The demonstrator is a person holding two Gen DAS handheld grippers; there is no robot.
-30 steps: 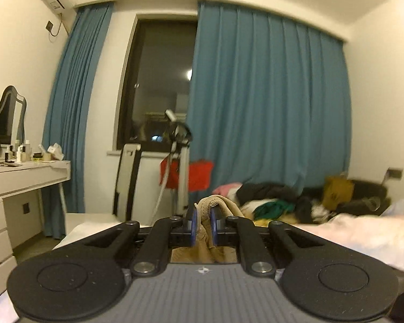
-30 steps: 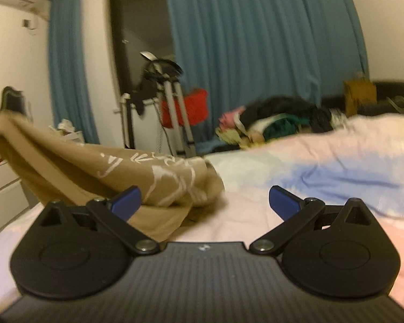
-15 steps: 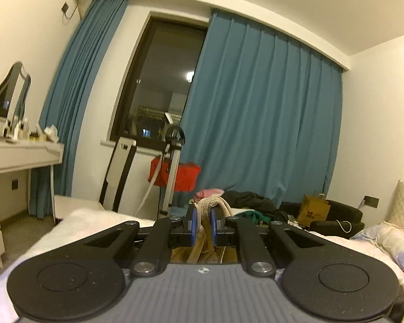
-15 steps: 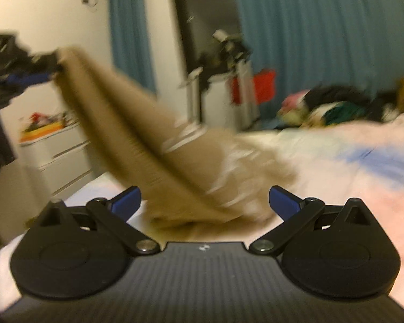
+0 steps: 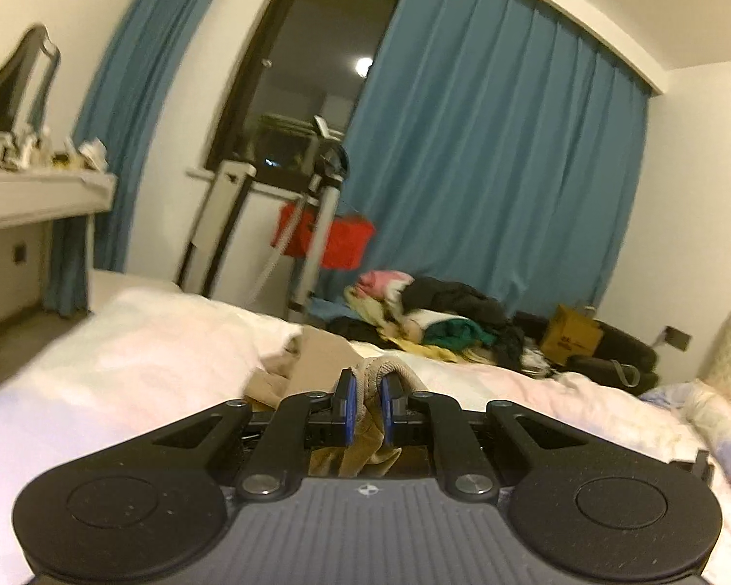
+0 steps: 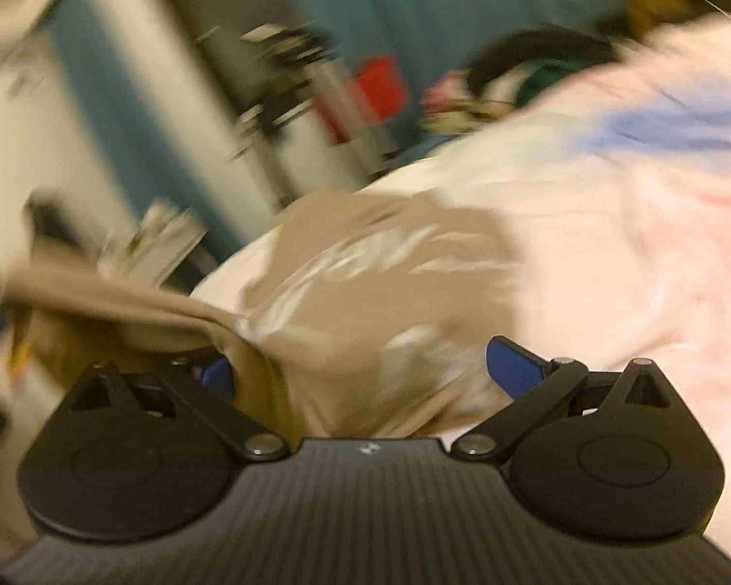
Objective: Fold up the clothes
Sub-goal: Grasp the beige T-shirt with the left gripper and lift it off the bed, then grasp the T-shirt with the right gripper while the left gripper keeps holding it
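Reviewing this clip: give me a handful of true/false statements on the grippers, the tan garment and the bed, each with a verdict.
1. The left gripper is shut on a bunched edge of the tan garment. True.
2. The right gripper is clamped on the garment. False: its fingers stand wide apart, with cloth lying between them ungripped.
3. The tan garment has pale markings on it. True, though the right wrist view is motion-blurred, so they cannot be read.
4. The tan garment hangs on the blue curtain. False: it lies on the pale bedding.
5. A pile of mixed clothes sits at the bed's far end. True.
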